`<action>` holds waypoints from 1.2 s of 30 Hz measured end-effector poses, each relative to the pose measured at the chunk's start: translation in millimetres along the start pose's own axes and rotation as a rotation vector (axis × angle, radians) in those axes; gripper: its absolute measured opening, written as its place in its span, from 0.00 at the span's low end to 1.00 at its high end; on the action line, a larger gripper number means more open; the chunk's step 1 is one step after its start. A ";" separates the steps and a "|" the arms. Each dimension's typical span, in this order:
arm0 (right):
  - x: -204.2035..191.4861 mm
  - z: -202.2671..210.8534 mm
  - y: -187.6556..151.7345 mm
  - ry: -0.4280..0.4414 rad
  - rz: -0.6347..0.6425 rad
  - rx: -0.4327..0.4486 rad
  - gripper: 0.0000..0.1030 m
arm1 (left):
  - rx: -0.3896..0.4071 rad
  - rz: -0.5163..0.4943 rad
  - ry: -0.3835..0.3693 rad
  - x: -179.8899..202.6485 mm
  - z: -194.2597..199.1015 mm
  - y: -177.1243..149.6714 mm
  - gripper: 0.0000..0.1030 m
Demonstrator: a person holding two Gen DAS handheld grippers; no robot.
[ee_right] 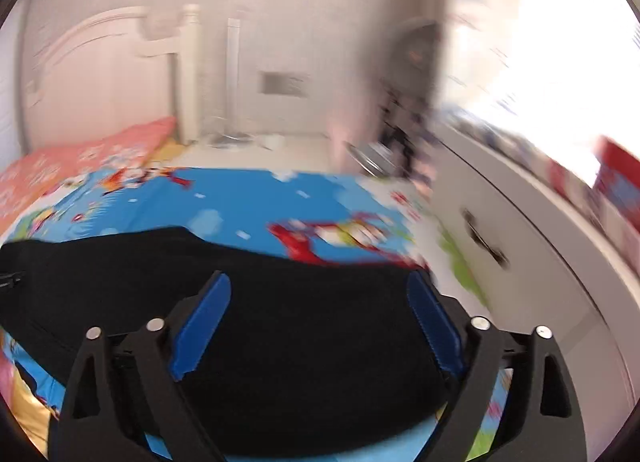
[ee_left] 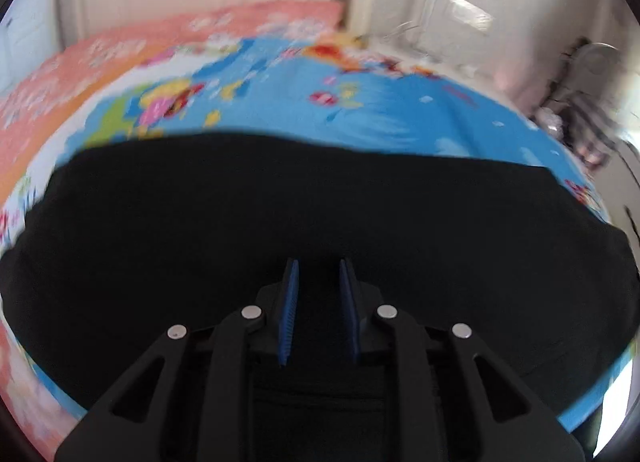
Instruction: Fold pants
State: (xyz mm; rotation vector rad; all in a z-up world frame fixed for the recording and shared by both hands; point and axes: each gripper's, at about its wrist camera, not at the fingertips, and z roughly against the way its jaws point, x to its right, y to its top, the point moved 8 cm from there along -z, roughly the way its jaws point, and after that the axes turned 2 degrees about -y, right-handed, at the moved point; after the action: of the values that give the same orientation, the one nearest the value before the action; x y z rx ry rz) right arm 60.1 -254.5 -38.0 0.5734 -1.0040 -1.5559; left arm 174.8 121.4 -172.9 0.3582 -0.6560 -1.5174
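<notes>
The black pants (ee_left: 304,214) lie spread across a bed with a bright blue cartoon sheet (ee_left: 360,102). My left gripper (ee_left: 319,266) hovers over the pants near their front edge, its blue pads a narrow gap apart with nothing visibly pinched between them. In the right wrist view the pants (ee_right: 304,326) fill the lower half. My right gripper (ee_right: 318,282) is wide open above their right end, close to the cloth, holding nothing. Both views are motion-blurred.
A pink-orange pillow or quilt (ee_left: 80,62) lies at the bed's far left. A white headboard (ee_right: 100,62) and wall stand behind. A white drawer cabinet (ee_right: 520,242) with a dark handle runs along the bed's right side. Dark clutter (ee_right: 404,130) stands by the bright window.
</notes>
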 end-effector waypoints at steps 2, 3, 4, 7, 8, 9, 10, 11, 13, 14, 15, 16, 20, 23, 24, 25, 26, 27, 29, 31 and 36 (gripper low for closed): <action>-15.8 -37.4 6.7 0.034 0.020 -0.051 0.88 | 0.020 0.024 0.001 -6.2 -3.9 3.3 0.21; -20.5 -55.1 8.0 0.059 0.017 -0.081 0.88 | 0.029 0.027 0.001 -7.9 -2.2 1.7 0.21; -24.6 -74.1 5.8 0.084 0.016 -0.124 0.88 | 0.043 0.031 0.000 -8.7 -1.4 -0.5 0.22; -17.5 -131.2 -23.8 0.010 0.022 -0.331 0.86 | 0.055 0.028 0.015 -5.5 -0.6 -1.6 0.21; -13.1 -142.2 -35.3 -0.021 0.027 -0.360 0.85 | 0.055 0.026 0.021 -1.8 0.1 -1.4 0.21; -11.0 -146.7 -40.4 -0.035 0.027 -0.367 0.84 | 0.055 0.016 0.033 -0.7 -1.6 0.4 0.22; -11.2 -152.6 -48.6 -0.033 0.025 -0.380 0.84 | 0.055 0.010 0.045 0.3 -1.1 0.5 0.23; -11.2 -150.3 -53.9 -0.039 0.031 -0.371 0.86 | 0.055 0.008 0.056 3.0 0.5 0.5 0.24; -13.5 -149.7 -52.5 -0.053 0.041 -0.358 0.87 | 0.050 0.008 0.074 7.4 2.3 -0.3 0.29; -11.5 -149.9 -53.6 -0.050 0.033 -0.359 0.88 | 0.046 0.013 0.093 8.8 2.3 0.1 0.31; -12.0 -151.4 -53.0 -0.045 0.024 -0.361 0.88 | 0.046 0.026 0.108 9.6 2.5 0.7 0.36; -11.7 -153.4 -52.6 -0.038 0.011 -0.365 0.89 | 0.051 0.046 0.124 9.7 3.3 1.3 0.57; -12.9 -151.7 -51.5 -0.046 0.014 -0.358 0.90 | 0.178 0.023 0.145 28.3 24.6 8.8 0.89; -15.3 -147.9 -50.9 -0.075 0.037 -0.343 0.91 | 0.204 -0.128 0.095 80.0 35.5 10.0 0.89; -15.8 -147.4 -50.6 -0.082 0.043 -0.340 0.91 | 0.187 -0.156 0.053 94.8 35.1 7.7 0.89; -16.3 -146.9 -50.4 -0.088 0.048 -0.336 0.91 | 0.181 -0.186 0.003 112.8 35.8 5.1 0.88; -16.2 -147.0 -50.3 -0.090 0.049 -0.335 0.91 | 0.193 -0.219 -0.021 132.0 37.4 2.4 0.86; -15.8 -147.0 -50.2 -0.090 0.048 -0.335 0.91 | 0.200 -0.250 -0.022 144.5 37.4 0.4 0.77; -15.4 -147.2 -50.3 -0.087 0.044 -0.336 0.91 | 0.184 -0.316 -0.092 176.7 34.8 -11.0 0.65; -15.0 -147.4 -50.3 -0.084 0.041 -0.336 0.91 | 0.177 -0.348 -0.150 197.7 34.7 -23.5 0.63; -14.6 -148.0 -50.6 -0.079 0.035 -0.338 0.92 | 0.116 -0.410 -0.157 209.6 17.7 -52.7 0.64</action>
State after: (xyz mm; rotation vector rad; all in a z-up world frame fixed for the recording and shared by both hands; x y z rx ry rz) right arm 155.6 -283.6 -159.4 0.2590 -0.7811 -1.6812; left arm 107.4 -83.9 -154.6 0.4863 -0.8328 -1.9156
